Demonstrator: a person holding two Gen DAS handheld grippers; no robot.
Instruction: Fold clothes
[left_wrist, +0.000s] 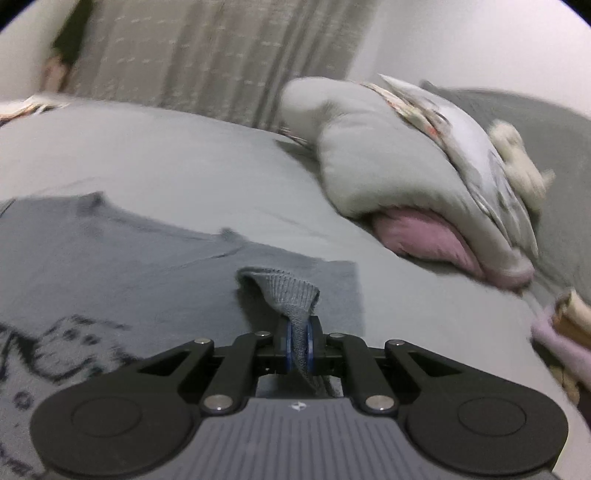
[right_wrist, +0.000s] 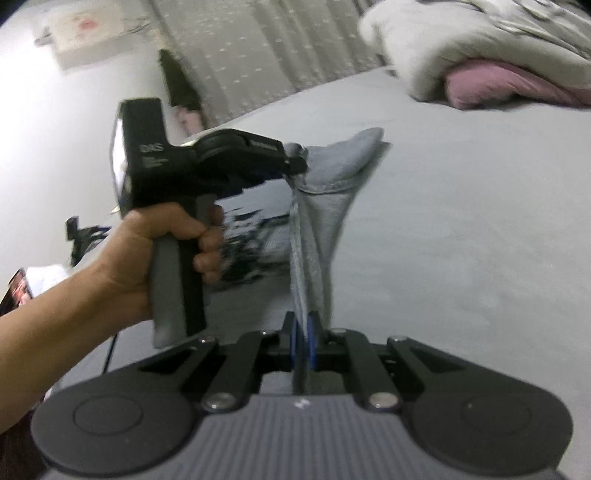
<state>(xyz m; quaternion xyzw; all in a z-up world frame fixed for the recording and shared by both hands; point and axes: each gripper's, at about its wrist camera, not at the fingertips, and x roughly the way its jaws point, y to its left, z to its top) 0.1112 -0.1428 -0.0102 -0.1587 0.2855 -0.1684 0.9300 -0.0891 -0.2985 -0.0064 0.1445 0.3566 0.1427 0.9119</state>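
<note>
The left gripper (left_wrist: 300, 343) pinches a ribbed edge of the grey T-shirt (left_wrist: 110, 258), which lies spread on the bed (left_wrist: 184, 158) ahead and left of it. The right gripper (right_wrist: 303, 339) is clamped on another hem of the same shirt, hanging taut between both. Ahead to the right lie a rumpled duvet (left_wrist: 388, 162) and a pink pillow (left_wrist: 424, 236).

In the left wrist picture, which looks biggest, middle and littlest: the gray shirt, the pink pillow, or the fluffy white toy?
1. gray shirt
2. pink pillow
3. fluffy white toy

The shirt lies nearest the camera, which exaggerates it.
</note>
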